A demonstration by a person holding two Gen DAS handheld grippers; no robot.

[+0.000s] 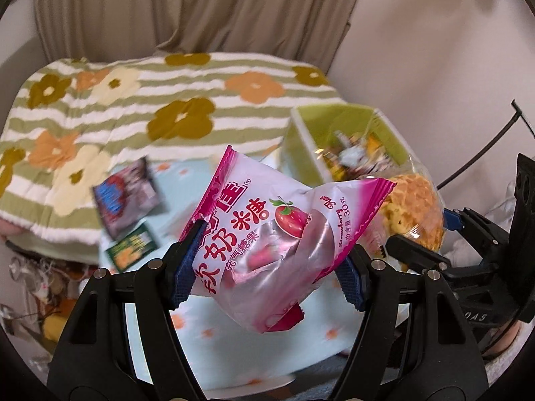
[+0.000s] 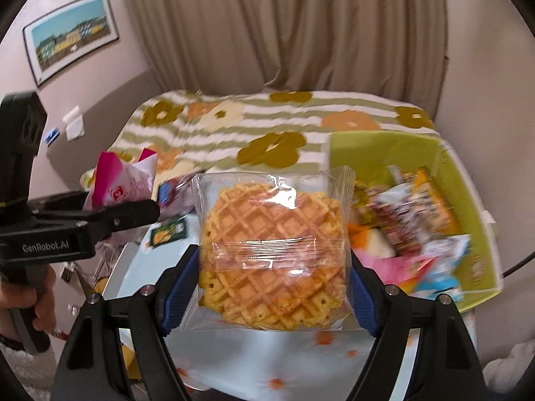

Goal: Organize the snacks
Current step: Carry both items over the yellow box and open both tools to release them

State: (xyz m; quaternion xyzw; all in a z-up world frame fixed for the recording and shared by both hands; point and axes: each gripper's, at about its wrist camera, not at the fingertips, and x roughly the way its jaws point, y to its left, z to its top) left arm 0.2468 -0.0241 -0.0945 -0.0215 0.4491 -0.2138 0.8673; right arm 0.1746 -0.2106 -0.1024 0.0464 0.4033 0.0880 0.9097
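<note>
Floral table (image 1: 187, 304), two packets (image 1: 128, 197), green bin (image 2: 474, 180)

Your left gripper (image 1: 267, 260) has matt black plastic arms, ribbed blue pads (image 1: 185, 267) and small shiny metal pins. It pinches a glossy pink and white plastic sweet packet (image 1: 264, 234), crinkled and reflective. Your right gripper (image 2: 274, 277) squeezes a clear, shiny plastic wrapper (image 2: 274, 254) around a rough, grid-textured golden waffle. Behind lies a soft, fluffy green-striped flowered cloth blanket (image 1: 133, 100). The lime green box (image 2: 468, 180) looks smooth and matt. Beige fabric curtains (image 2: 284, 23) hang in matt folds.
</note>
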